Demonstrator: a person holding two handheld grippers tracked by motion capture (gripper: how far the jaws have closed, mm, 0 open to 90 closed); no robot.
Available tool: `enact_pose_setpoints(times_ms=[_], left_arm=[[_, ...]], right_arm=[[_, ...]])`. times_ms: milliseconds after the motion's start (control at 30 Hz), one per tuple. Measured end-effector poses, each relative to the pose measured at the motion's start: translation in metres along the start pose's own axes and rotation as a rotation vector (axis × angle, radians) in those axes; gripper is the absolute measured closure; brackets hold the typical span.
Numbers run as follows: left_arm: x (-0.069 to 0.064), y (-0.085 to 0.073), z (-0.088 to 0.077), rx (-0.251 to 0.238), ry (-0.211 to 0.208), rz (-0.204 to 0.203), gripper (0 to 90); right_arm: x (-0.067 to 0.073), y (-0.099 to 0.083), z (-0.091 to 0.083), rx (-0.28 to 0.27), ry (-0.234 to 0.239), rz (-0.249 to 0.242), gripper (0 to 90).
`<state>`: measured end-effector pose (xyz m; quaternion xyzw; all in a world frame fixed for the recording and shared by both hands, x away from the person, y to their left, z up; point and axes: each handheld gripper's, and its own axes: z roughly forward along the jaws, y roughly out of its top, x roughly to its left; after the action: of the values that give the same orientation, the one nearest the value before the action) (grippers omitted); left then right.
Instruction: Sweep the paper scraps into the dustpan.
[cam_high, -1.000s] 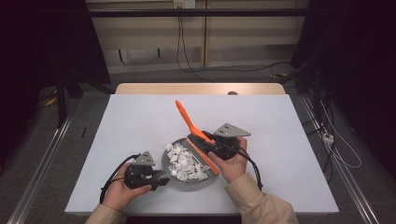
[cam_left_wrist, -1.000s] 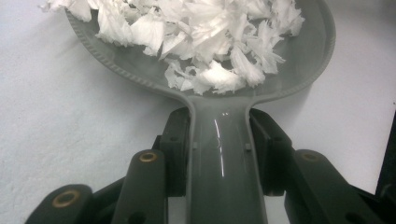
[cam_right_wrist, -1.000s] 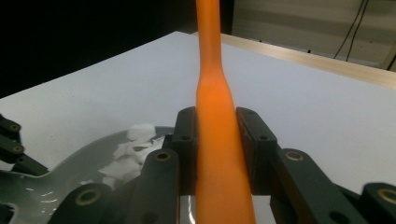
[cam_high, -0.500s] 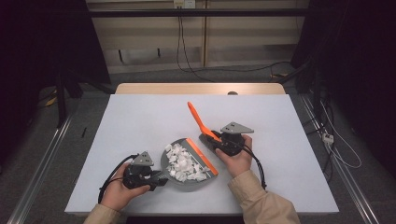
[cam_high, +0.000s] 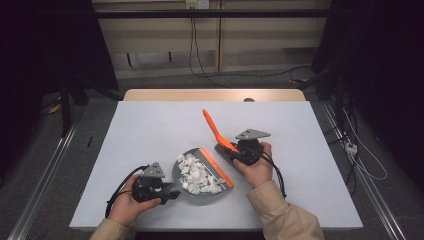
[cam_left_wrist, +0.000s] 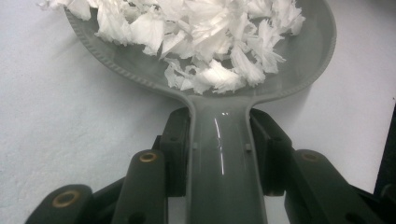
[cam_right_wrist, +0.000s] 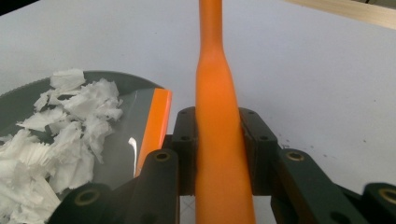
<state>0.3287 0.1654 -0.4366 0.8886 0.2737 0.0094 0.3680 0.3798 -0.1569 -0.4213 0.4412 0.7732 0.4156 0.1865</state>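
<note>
While the left tongs (cam_left_wrist: 219, 154) clamp the grey dustpan (cam_high: 192, 192) by its handle near the counter's (cam_high: 150, 125) front edge, white paper scraps (cam_high: 197, 174) lie heaped in its bowl; the right tongs (cam_right_wrist: 217, 140) grip the orange brush handle (cam_high: 215, 127), which slants up and away just right of the pan's orange lip (cam_high: 217, 167)

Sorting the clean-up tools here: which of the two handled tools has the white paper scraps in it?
The grey plastic dustpan, held by the left gripper: white paper scraps fill its pan. The orange brush handle in the right gripper carries none.
</note>
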Motion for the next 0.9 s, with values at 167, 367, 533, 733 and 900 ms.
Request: enact_pose_setpoints(times_ms=[167,367,533,733,900], left_arm=[[-0.001,0.001,0.001,-0.005,0.008,-0.001,62.1],[-0.002,0.002,0.003,-0.006,0.025,-0.001,62.2],[-0.002,0.002,0.003,-0.008,0.026,-0.001,62.2],[-0.002,0.002,0.003,-0.009,0.026,-0.002,62.2],[-0.003,0.002,0.003,-0.009,0.028,0.001,62.2]], right_arm=[[0.003,-0.001,0.0,-0.003,0.02,-0.009,71.4],[0.013,-0.003,0.002,-0.031,0.029,-0.019,71.5],[0.026,-0.003,0.004,-0.038,0.054,-0.04,71.4],[0.036,-0.001,0.002,-0.063,0.089,-0.038,71.4],[0.044,0.0,0.003,-0.072,0.164,-0.045,71.5]])
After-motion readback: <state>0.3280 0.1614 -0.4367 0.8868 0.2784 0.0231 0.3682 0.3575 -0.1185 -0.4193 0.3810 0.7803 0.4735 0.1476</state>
